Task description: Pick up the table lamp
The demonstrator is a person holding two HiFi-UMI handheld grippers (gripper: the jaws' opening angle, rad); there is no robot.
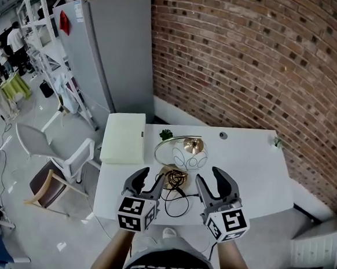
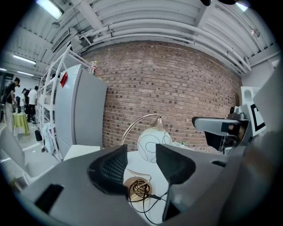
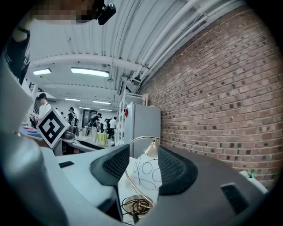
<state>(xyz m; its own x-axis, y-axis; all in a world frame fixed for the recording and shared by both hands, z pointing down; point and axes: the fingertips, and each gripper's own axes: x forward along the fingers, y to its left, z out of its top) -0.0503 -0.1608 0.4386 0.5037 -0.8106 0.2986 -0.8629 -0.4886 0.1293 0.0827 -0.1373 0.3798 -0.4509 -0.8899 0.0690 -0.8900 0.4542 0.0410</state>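
Note:
The table lamp stands on the white table (image 1: pixel 253 166). It has a white globe shade (image 1: pixel 188 159) with black line drawings, a thin gold arc stem (image 1: pixel 158 150) and a round gold base (image 1: pixel 174 177) with a black cord coiled on it. Both grippers hover side by side over the table's near edge, short of the lamp. My left gripper (image 1: pixel 148 180) is open and empty; in its view the gripper (image 2: pixel 140 161) frames the shade (image 2: pixel 152 143) and base (image 2: pixel 139 187). My right gripper (image 1: pixel 214 180) is open and empty too, and in its view the gripper (image 3: pixel 143 165) frames the shade (image 3: pixel 146 172).
A flat white box (image 1: pixel 123 136) lies on the table's left part. A small green plant (image 1: pixel 166 134) and a small round object (image 1: pixel 223 135) sit behind the lamp. The brick wall (image 1: pixel 249 62) runs behind; a grey cabinet (image 1: pixel 114 51) and chairs (image 1: pixel 61 163) stand to the left.

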